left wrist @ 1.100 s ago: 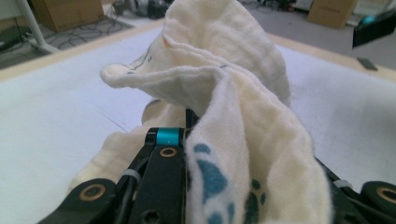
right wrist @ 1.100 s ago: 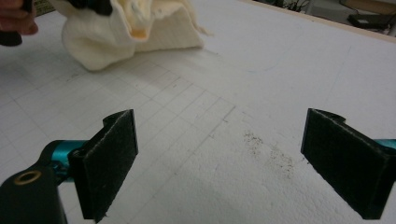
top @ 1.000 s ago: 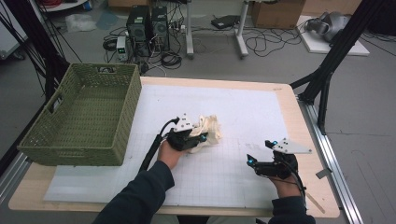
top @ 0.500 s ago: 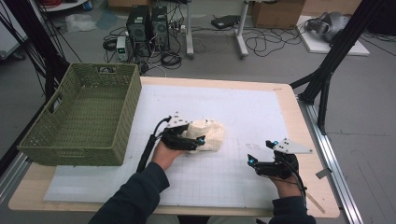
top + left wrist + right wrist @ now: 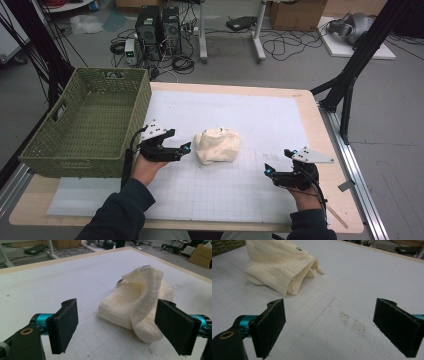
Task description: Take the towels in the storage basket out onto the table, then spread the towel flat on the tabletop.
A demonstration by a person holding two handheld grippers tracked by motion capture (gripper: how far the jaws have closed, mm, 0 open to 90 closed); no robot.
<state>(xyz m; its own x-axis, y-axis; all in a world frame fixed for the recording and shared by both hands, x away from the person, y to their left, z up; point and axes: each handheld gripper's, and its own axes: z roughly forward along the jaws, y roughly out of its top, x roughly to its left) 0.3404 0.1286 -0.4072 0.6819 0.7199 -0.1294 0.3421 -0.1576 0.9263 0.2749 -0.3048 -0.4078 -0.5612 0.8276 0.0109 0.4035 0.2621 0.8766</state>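
While I hold both tools low over the worktop (image 5: 280, 112), my left gripper (image 5: 186, 148) stands with its jaws spread wide and grips nothing; its tips point at the cream cloth (image 5: 216, 145), which lies crumpled just beside them, near the middle of the worktop and somewhat toward the near edge. In the left gripper view the same left gripper (image 5: 117, 325) frames the cloth (image 5: 138, 305) between its two black pads (image 5: 63, 323), and one pad overlaps the bundle's lower fold; whether it touches there, I cannot tell. My right gripper (image 5: 268, 170) is likewise released, jaws far apart and empty, hovering near the right part of the near edge, well apart from the cloth. The high view alone gives the green woven basket (image 5: 87, 125) resting on the left edge of the worktop, just beside my left hand (image 5: 150, 167), together with my dark sleeves. The left gripper view adds a raised fold that stands up from the bundle and curls over it. The right gripper view, taken along the right gripper (image 5: 328, 327), shows the cloth (image 5: 280, 267) from its other side, with a rolled hem, and a dark smudge (image 5: 353, 322) on the white gridded mat between the jaws.
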